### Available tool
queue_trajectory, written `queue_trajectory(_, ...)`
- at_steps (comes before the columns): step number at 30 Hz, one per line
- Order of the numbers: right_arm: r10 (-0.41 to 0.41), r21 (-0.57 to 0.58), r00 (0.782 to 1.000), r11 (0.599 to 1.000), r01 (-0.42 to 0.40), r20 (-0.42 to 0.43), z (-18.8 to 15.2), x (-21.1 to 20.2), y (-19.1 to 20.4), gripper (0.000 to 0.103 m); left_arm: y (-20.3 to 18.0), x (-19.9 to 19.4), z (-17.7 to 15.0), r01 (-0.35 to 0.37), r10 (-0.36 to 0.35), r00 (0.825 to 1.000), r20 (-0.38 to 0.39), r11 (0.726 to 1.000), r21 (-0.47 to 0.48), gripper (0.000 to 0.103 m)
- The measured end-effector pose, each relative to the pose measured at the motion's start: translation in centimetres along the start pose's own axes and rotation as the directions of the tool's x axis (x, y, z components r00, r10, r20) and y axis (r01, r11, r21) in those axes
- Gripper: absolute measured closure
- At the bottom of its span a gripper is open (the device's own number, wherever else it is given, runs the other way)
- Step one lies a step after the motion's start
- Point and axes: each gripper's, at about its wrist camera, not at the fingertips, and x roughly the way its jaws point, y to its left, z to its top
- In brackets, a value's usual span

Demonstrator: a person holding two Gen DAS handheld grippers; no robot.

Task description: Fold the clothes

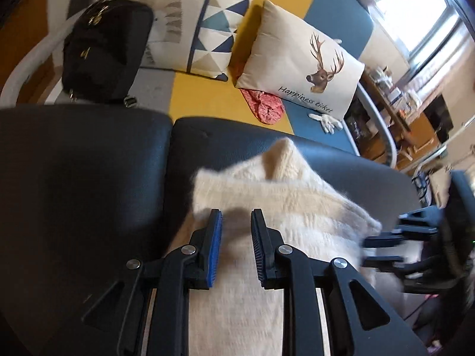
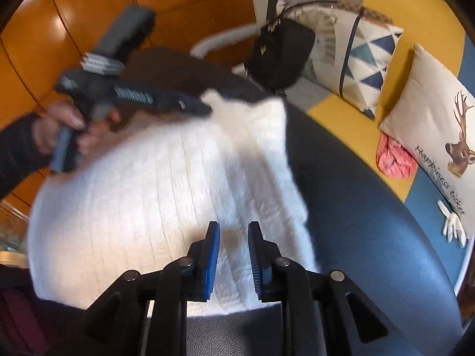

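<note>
Black fingers with blue pads fill the foreground of both wrist views. The left gripper (image 1: 236, 219) is held over the cream knitted garment (image 1: 267, 201) with its jaws narrowly parted; nothing is pinched between them, and the knit is seen lying beneath the gap. The right gripper (image 2: 234, 231) is likewise parted by a narrow gap above the garment's near edge, with no cloth gripped.

The garment is spread on a dark padded seat (image 1: 89, 163), partly doubled over, one corner raised in a peak toward the far side. Such a lie suggests that a fold has been laid and the cloth let go so it can settle flat. From the right wrist view, the left gripper is seen blurred at the far corner of the garment, held by a hand (image 2: 56, 130) in a dark sleeve.

Bare seat is left to the right of the garment, giving room for a further fold. Beyond the seat's edge, a black bag (image 1: 104, 53), a deer pillow (image 1: 297, 59) and a patterned pillow (image 1: 202, 23) lie well apart from the work.
</note>
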Motion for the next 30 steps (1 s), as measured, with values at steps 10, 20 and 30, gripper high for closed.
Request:
queue_trajectory(10, 0.163, 0.030, 0.975, 0.985, -0.169, 0.153, -4.6, -4.8, 9.3, 0.077, 3.9, -15.4, -14.9, 0.134, -0.107, 0.988, 0.108, 0.946, -0.296, 0.061)
queue_trajectory(20, 0.343, -0.162, 0.927, 0.934, -0.319, 0.153, -12.7, -4.4, 28.2, 0.070, 6.0, -23.3, -30.0, 0.079, -0.067, 0.997, 0.046, 0.939, -0.335, 0.058)
queue_trajectory(30, 0.053, -0.245, 0.990, 0.969, -0.019, 0.134, -15.0, -1.5, 33.9, 0.070, 11.7, -20.0, -32.0, 0.156, -0.131, 0.988, 0.085, 0.844, -0.513, 0.058)
